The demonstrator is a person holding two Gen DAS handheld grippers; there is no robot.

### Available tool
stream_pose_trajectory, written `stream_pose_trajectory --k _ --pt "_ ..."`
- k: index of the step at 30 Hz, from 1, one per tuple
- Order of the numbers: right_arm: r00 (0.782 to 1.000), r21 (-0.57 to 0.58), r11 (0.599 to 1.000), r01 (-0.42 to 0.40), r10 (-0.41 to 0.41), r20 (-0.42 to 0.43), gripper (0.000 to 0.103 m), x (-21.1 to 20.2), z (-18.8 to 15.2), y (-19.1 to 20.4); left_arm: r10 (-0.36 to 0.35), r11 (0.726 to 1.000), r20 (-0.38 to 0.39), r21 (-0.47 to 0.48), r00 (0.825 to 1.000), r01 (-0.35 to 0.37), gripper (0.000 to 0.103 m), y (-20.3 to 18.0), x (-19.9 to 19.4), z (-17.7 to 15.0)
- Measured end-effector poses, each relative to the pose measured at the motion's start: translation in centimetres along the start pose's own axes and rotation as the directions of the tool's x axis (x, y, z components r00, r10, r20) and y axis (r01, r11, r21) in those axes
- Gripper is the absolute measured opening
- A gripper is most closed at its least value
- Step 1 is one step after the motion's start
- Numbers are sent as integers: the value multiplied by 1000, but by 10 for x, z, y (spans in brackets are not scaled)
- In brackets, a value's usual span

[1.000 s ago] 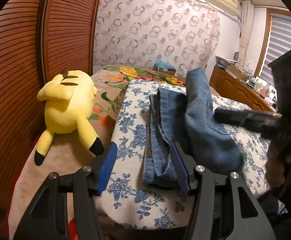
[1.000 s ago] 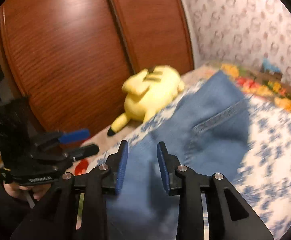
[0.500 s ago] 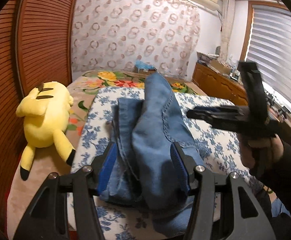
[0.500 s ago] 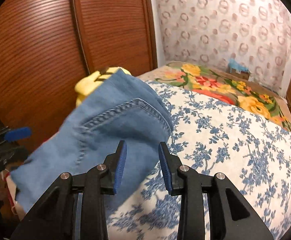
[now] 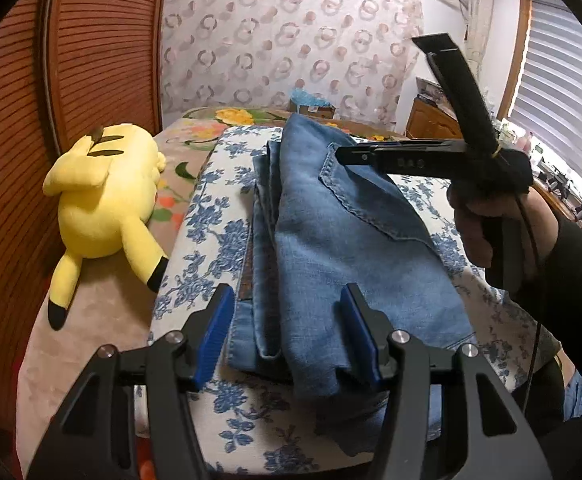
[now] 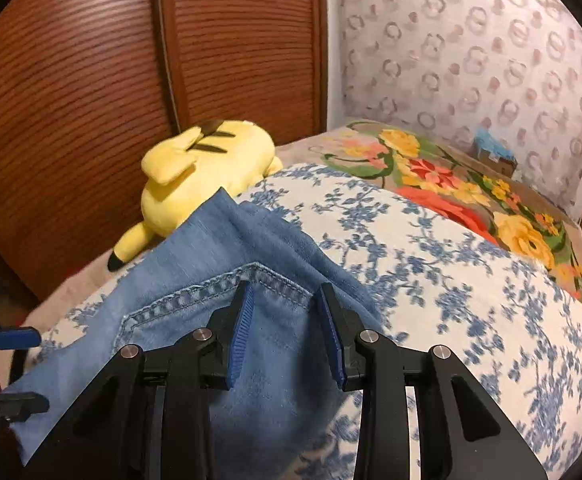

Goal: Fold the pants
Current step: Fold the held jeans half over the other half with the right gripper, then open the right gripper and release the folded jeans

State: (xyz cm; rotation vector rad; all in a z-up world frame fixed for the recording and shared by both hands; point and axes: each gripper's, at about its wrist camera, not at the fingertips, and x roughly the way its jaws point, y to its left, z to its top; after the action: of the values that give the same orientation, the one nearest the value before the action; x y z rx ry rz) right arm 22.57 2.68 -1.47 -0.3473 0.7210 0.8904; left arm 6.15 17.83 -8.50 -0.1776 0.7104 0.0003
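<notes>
Jeans (image 5: 343,240): now laid folded along the bed's (image 5: 227,208) left edge, no longer lifted. Left gripper (image 5: 287,336), right gripper (image 6: 285,332): jaws apart, gripping nothing. Fold nearly finished.

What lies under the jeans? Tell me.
The jeans lie on a blue-flowered white quilt. What the quilt rests on beneath them stays covered.
</notes>
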Motion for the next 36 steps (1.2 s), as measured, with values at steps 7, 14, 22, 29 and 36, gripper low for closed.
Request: stream_pose_trajectory --k 7,14,22,29,36 --pt "1000 8 1000 -8 8 -7 36 2 -6 -3 -5 1000 -3 -1 1000 5 55 1 2 -3" --pt "1000 32 999 10 -10 -6 53 -11 -11 -9 3 1000 10 12 1000 -3 55 -2 1 0" --pt "1000 68 998 -17 18 0 62 -33 -23 -20 -1 999 44 37 999 0 55 -7 -6 14" --pt "998 64 996 -63 63 -2 67 -38 -28 -19 -14 997 55 82 998 9 55 -17 -3 40" --pt "998 97 994 -52 55 -24 69 -26 -32 -35 -12 995 39 103 999 7 55 -11 17 66"
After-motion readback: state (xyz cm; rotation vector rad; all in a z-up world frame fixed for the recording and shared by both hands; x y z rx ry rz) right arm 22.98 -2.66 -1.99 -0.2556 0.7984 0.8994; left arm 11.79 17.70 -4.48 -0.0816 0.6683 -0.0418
